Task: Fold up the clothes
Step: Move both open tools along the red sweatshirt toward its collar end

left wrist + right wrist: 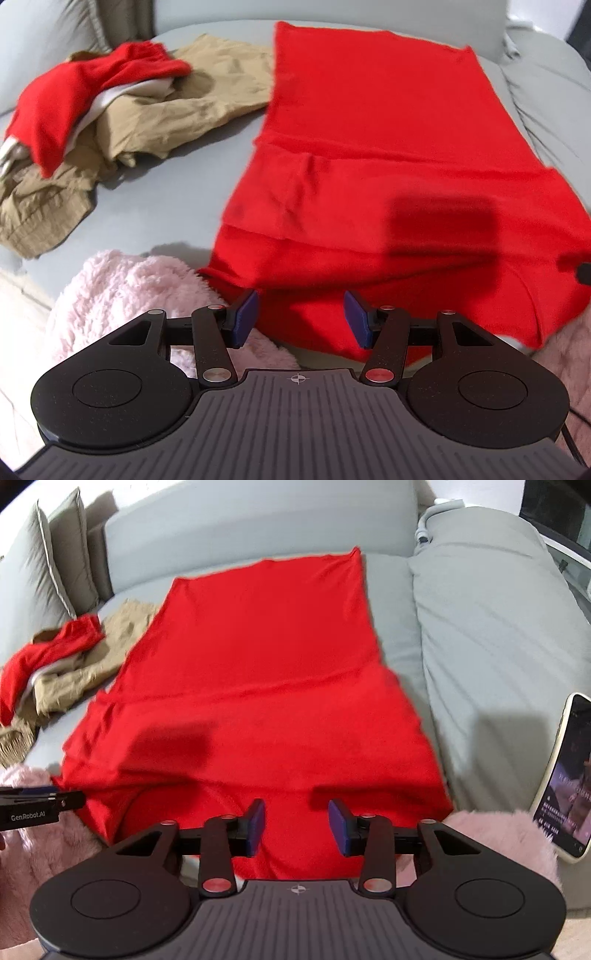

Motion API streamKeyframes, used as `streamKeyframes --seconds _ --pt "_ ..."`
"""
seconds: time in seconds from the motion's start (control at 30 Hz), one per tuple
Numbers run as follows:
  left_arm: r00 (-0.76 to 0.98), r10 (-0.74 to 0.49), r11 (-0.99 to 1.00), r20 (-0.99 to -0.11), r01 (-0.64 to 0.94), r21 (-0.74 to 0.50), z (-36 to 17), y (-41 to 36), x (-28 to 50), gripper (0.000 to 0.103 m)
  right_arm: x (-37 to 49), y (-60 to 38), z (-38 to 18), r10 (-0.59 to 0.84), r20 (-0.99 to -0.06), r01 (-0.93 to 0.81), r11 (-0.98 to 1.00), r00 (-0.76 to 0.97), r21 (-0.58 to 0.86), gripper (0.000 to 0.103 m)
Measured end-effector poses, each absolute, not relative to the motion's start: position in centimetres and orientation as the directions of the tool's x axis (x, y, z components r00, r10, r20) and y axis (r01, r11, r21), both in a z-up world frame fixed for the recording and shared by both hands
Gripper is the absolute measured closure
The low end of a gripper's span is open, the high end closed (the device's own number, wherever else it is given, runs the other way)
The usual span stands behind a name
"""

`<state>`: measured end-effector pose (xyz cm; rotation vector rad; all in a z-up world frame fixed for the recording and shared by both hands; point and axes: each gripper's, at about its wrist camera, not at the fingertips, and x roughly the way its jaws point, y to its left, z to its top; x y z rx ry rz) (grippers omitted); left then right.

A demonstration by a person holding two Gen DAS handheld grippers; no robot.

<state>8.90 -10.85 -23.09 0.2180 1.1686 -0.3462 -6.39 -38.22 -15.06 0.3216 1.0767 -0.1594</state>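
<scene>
Left view: left gripper [301, 319], fingers spread and empty, hovers above the near edge of a red shirt [373, 147] spread flat on a grey sofa [166, 192]. Tan and red clothes [110, 110] lie heaped to its left.

Right view: right gripper [296, 827], likewise spread and empty, hovers over the shirt's near edge. A phone [565, 775] leans at right.

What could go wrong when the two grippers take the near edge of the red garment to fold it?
The near edge of the red garment hangs over pink fluffy fabric, so the open left gripper or right gripper might pinch both. A phone leans close by on the right and could be knocked.
</scene>
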Motion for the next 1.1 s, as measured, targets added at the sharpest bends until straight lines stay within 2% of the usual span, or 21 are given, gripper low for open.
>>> streamKeyframes --seconds 0.1,0.3,0.47,0.67,0.87,0.97,1.1 --pt "0.34 -0.16 0.929 -0.927 0.37 -0.025 -23.2 -10.8 9.1 0.06 -6.1 -38.5 -15.5 0.063 -0.883 0.266 0.941 0.465 0.207 0.077" --pt "0.349 -0.193 0.865 -0.917 0.502 0.009 -23.7 -14.0 8.5 0.059 -4.7 -35.8 -17.4 0.131 -0.901 0.202 0.951 0.414 0.232 0.077" --pt "0.337 -0.158 0.843 -0.928 0.536 0.051 -24.8 -15.5 8.7 0.06 -4.1 -34.5 -19.4 0.109 -0.937 0.184 0.967 0.332 0.178 0.076" --pt "0.258 -0.055 0.833 -0.965 0.545 0.098 -25.1 -14.9 7.4 0.059 -5.3 -34.3 -19.5 0.127 -0.961 0.172 0.97 0.245 0.172 0.075" --pt "0.292 -0.128 0.861 -0.948 0.507 0.04 -23.2 -13.5 7.7 0.053 -5.8 -35.2 -17.4 0.168 -0.928 0.174 0.956 0.333 0.236 0.07" --pt "0.367 -0.168 0.865 -0.915 0.499 0.041 -21.6 -14.0 9.5 0.052 -4.1 -35.5 -16.0 0.1 -0.908 0.154 0.972 0.407 0.176 0.07" --pt "0.431 -0.158 0.881 -0.889 0.467 0.069 -21.7 -14.9 12.4 0.054 -1.8 -36.9 -15.2 0.015 -0.876 0.19 0.974 0.482 0.121 0.073"
